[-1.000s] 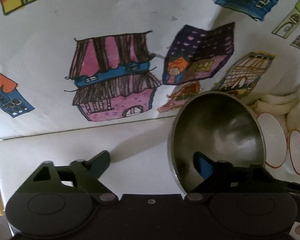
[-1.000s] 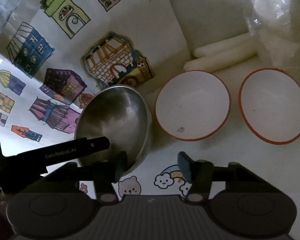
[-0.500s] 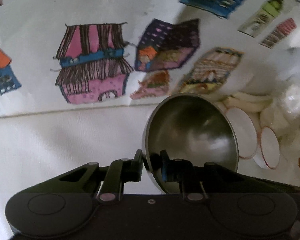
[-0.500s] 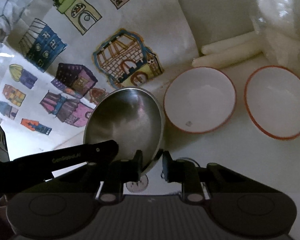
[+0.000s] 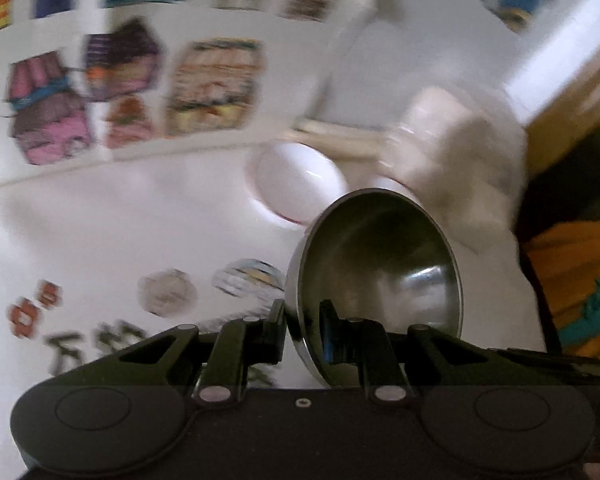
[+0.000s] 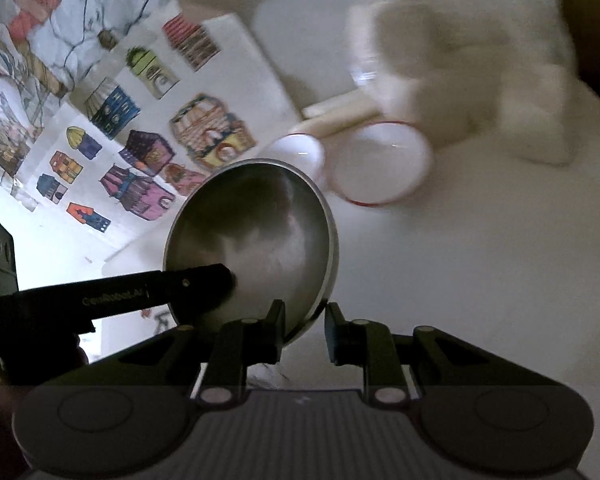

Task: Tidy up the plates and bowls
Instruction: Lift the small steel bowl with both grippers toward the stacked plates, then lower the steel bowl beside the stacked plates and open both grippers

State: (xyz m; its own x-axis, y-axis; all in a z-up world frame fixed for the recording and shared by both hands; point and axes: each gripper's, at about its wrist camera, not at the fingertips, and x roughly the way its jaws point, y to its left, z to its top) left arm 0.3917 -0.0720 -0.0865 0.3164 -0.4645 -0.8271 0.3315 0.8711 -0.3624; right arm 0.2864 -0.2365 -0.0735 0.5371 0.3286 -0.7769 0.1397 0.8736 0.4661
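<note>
The steel bowl (image 5: 376, 276) is pinched by its rim on two sides: the left gripper (image 5: 302, 330) clamps one edge, the right gripper (image 6: 304, 330) the opposite edge, and it hangs tilted above the tabletop (image 6: 480, 280). Ahead of both grippers, two red-rimmed white bowls (image 6: 380, 164) sit side by side, unstacked. Sorting looks barely begun: the steel bowl needs a place, and the white pair is untouched.

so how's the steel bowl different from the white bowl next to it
The steel bowl is dark bare metal; the white bowl is white with a red rim. The steel bowl is tipped and pinched at its rim by the left claw and right claw; the white bowl sits untouched on the table. Both are round and empty.
</note>
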